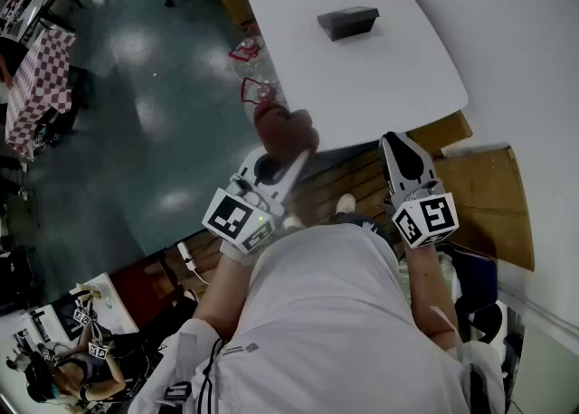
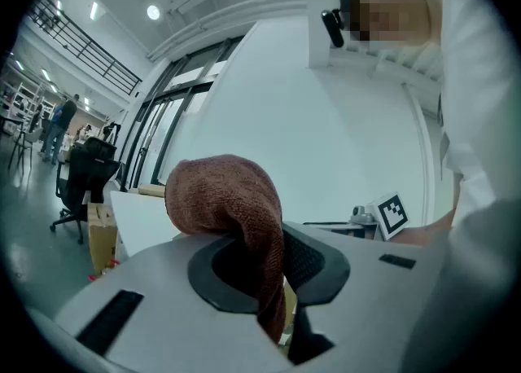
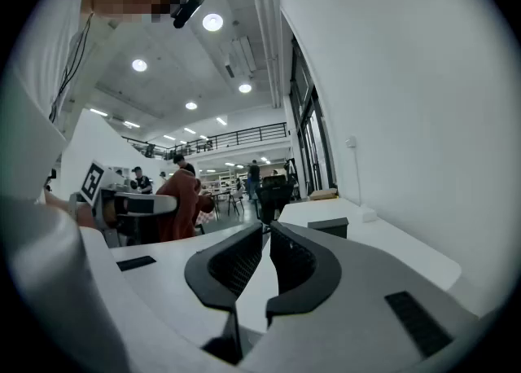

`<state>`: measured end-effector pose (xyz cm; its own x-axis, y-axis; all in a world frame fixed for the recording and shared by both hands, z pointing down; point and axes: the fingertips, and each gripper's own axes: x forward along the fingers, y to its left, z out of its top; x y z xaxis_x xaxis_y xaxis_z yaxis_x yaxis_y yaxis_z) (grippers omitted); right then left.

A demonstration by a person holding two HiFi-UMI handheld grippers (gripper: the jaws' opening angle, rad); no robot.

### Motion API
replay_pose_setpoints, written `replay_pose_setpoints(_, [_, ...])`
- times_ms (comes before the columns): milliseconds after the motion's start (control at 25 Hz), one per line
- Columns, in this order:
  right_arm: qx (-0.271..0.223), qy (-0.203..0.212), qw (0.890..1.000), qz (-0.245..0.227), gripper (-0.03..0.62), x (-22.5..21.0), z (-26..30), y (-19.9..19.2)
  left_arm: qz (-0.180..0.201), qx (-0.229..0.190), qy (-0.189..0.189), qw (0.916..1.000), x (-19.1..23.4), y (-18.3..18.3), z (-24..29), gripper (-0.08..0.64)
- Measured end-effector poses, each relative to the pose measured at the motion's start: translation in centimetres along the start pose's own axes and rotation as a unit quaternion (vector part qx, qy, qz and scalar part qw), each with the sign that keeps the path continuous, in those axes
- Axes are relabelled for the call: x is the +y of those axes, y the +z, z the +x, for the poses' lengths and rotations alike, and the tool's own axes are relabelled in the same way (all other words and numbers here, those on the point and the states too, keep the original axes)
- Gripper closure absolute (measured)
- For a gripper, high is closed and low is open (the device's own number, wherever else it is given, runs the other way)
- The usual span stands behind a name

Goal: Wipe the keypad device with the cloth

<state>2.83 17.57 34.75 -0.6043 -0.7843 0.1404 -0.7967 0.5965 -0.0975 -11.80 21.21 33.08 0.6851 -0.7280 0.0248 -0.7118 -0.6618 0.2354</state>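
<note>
Keypad device (image 1: 348, 22): dark, flat rectangular box lying well out on the white table (image 1: 380, 87), apart from both tools; its face is too small for me to read. Cloth (image 2: 224, 196): rust-brown terry, bunched, pinched in my left gripper (image 2: 281, 261) by the table's near edge. Right gripper (image 3: 266, 253): jaws pressed together, nothing between. Square black-and-white marker (image 1: 425, 220) on its cube.

Reddish-brown cloth (image 2: 224, 200), bunched, is pinched in the left gripper's (image 2: 273, 249) jaws, bulging past their tips. The dark, boxy keypad device (image 3: 327, 226), apparently flat, lies well ahead of the right gripper (image 3: 267, 237).
</note>
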Motion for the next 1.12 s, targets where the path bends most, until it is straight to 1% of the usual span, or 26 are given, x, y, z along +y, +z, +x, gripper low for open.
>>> replay_pose_setpoints(160, [0.001, 0.009, 1.000, -0.005, 0.548, -1.4, -0.4, 0.1, 0.002, 0.005, 0.004, 1.0000, -0.6, 0.1, 1.9, 0.503])
replay_pose_setpoints(400, [0.007, 0.020, 1.000, 0.006, 0.548, -4.4, -0.3, -0.3, 0.005, 0.018, 0.009, 0.9998, -1.4, -0.5, 5.2, 0.503])
replay_pose_setpoints(520, [-0.001, 0.040, 0.999, 0.012, 0.546, -5.8, -0.4, -0.1, 0.003, 0.022, 0.025, 0.9994, -1.3, -0.9, 6.7, 0.503])
replay_pose_setpoints(640, [-0.009, 0.058, 0.998, 0.031, 0.546, -7.3, -0.5, 0.2, 0.004, 0.025, 0.050, 0.9984, -1.0, -1.0, 7.8, 0.502])
replay_pose_setpoints(760, [-0.007, 0.072, 0.996, 0.048, 0.546, -8.5, -0.7, 0.1, 0.010, 0.030, 0.078, 0.9965, -0.6, -1.0, 8.4, 0.502])
replay_pose_setpoints(880, [0.001, 0.089, 0.995, 0.048, 0.546, -9.5, -0.1, -0.6, 0.010, 0.032, 0.103, 0.9942, 0.1, -1.3, 8.8, 0.502])
replay_pose_setpoints(1000, [0.005, 0.093, 0.994, 0.049, 0.546, -10.5, 1.1, -0.9, 0.007, 0.037, 0.111, 0.9931, 1.0, -1.7, 9.3, 0.502])
replay_pose_setpoints(1120, [0.015, 0.095, 0.994, 0.047, 0.546, -9.9, 2.0, -1.0, 0.000, 0.043, 0.114, 0.9926, 1.6, -2.0, 8.3, 0.502])
